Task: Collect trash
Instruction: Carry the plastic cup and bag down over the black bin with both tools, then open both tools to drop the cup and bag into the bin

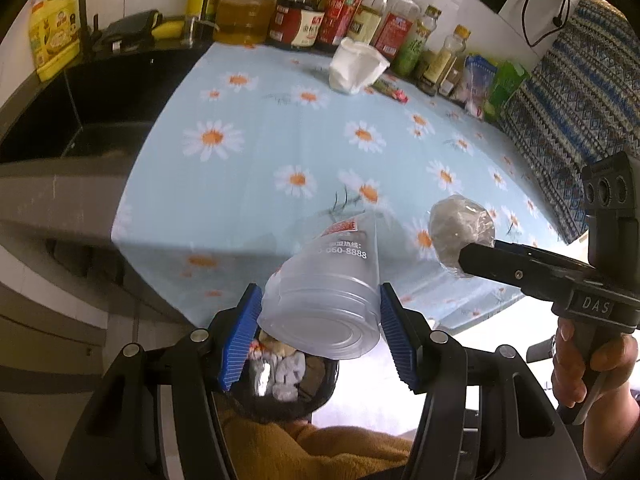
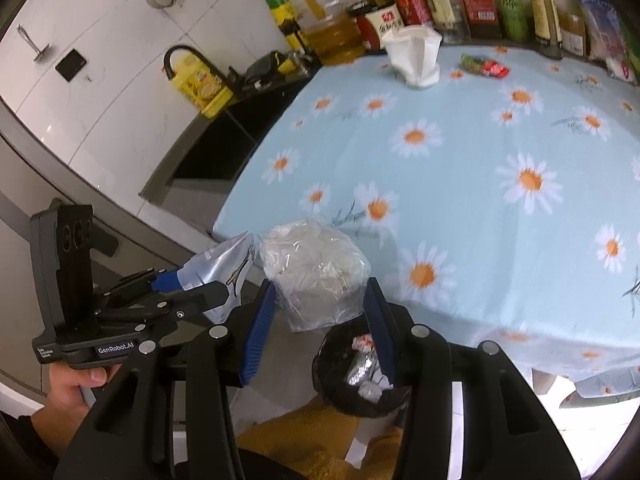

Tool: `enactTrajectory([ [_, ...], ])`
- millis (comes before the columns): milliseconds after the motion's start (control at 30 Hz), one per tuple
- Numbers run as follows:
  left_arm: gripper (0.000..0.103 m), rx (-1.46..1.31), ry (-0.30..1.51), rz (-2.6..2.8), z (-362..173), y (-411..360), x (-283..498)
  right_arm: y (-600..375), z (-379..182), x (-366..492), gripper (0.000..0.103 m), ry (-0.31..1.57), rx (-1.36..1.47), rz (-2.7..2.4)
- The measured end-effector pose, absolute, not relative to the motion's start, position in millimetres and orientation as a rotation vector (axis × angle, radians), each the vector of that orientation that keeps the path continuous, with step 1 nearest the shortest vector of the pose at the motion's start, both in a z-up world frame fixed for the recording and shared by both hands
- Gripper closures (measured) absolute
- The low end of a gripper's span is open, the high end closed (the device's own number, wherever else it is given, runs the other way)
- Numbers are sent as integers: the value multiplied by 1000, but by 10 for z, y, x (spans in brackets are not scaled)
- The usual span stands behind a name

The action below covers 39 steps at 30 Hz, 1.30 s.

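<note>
left gripper: you have its blue pads clamped on either side of a clear plastic cup; the cup lies tilted, base toward the camera, mouth toward the far bench
right gripper: partly closed on a crumpled clear plastic wad; the wad bulges out past the pads toward the bench
bin: a black-lined bin sits low and near, off the bench's near edge; foil and paper scraps already lie inside
cup to bin: the bin's mouth shows directly under the cup's base; your left load is roughly above it
wad to bin: the bin lies below and slightly right of the wad
nearer hand: both look close; the left seems better centred
left over on bench: a white crumpled bag and a red-green wrapper at the far edge
</note>
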<state>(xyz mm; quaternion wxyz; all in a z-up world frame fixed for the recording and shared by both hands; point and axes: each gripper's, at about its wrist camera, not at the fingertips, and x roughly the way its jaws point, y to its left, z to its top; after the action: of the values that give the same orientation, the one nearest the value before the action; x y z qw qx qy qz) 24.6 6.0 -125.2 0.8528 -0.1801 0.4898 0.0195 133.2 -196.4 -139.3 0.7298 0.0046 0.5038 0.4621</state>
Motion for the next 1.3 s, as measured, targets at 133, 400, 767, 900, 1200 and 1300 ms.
enactTrajectory([
  [133,46,-391,1067,40,-1382,59,144,-1932,-1538,1222,56,1142,-14,1027],
  [400,46,-424,1142,57,-1681,81,-39,-1844,-1871,1087,56,1223,-67,1026],
  [767,45,-504,1226,60,-1982,211,-10,-1718,-2125,1064,55,1313,-85,1026],
  [900,29,-530,1275,65,-2093,255,28,-1704,-2152,1126,34,1351,-71,1028],
  [1200,29,-538,1288,87,-2112,360,78,-1804,-2127,1229,34,1352,-28,999],
  [1300,29,-533,1276,93,-2064,359,89,-1837,-2114,1250,34,1347,-16,994],
])
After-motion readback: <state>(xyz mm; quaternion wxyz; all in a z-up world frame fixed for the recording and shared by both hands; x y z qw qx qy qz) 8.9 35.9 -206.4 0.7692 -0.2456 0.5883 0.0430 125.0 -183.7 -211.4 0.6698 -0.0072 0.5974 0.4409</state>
